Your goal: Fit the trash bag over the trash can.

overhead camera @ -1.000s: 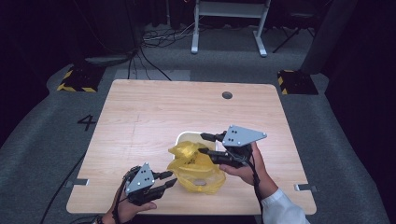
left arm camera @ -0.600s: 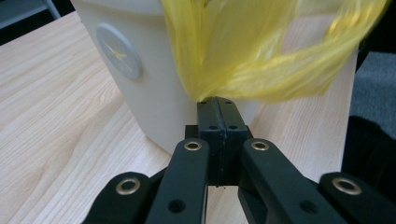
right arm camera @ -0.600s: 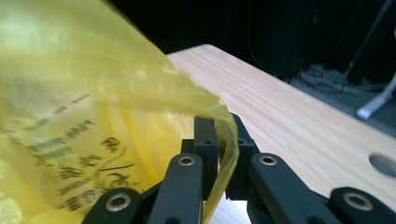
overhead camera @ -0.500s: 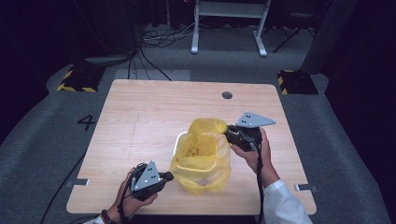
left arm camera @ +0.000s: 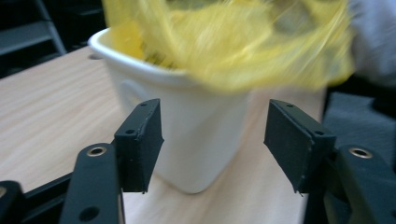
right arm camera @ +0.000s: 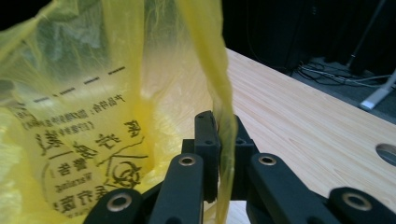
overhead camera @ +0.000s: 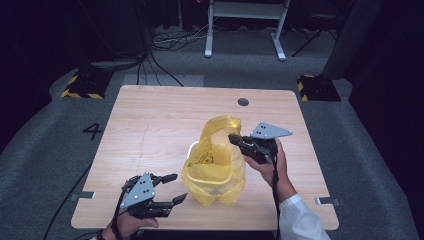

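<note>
On the table (overhead camera: 150, 130) the tub (left arm camera: 187, 135) stood near the front edge, a little right of the middle. The bag (overhead camera: 220, 155) sat in the tub and hung over its rim, its top rising above and behind. My right gripper (overhead camera: 239, 141) was to the right of the bag, just beside its upper part, with a fold of the bag (right arm camera: 219, 107) between my closed jaws. My left gripper (overhead camera: 175, 189) lay at the front left corner, left of the tub and apart from it, jaws spread and pointing at it with nothing between them. A hole (overhead camera: 243, 102) sat in the table behind the bag, near the far edge.
</note>
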Demonstrator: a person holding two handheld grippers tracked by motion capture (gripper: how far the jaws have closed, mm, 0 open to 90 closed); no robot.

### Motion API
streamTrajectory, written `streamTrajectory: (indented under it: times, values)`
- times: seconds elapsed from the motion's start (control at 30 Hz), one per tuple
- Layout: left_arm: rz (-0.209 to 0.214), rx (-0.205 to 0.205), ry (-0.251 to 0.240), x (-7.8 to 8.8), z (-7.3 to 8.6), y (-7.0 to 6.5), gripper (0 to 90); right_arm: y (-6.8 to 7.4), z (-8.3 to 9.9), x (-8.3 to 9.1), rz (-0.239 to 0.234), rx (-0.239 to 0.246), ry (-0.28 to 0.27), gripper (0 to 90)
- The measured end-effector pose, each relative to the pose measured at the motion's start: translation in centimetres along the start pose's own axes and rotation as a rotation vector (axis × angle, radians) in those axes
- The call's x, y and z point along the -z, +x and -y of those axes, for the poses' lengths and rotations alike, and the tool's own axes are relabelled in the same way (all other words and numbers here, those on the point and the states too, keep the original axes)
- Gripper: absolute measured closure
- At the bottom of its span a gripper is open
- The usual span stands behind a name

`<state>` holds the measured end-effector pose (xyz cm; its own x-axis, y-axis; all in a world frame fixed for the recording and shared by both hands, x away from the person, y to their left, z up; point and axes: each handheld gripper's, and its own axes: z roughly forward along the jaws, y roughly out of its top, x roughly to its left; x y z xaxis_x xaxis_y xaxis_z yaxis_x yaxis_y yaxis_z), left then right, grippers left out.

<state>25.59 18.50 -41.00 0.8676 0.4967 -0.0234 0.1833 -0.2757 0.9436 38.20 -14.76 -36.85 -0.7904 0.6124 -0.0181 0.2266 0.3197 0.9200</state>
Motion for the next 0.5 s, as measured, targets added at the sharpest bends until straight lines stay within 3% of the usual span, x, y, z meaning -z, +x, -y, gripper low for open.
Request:
streamTrajectory:
  times: [0.17,0.33,0.37,0.5]
  values:
    - [-0.006,0.071,-0.020,-0.1,-0.7,0.0,26.8,1.0,-0.3,0.5,-0.008,0.037,-0.009,86.9]
    - [0.031,0.121,-0.038,0.0,-1.6,-0.1,25.9,1.7,-0.4,0.8,0.014,0.078,-0.018,86.2]
    - [0.032,0.132,-0.021,-0.1,-1.8,0.0,25.0,1.9,-0.4,0.9,0.014,0.092,-0.031,86.0]
    - [-0.055,0.144,0.026,-1.0,-2.2,0.3,29.0,2.6,-0.6,1.1,-0.004,0.133,-0.045,85.6]
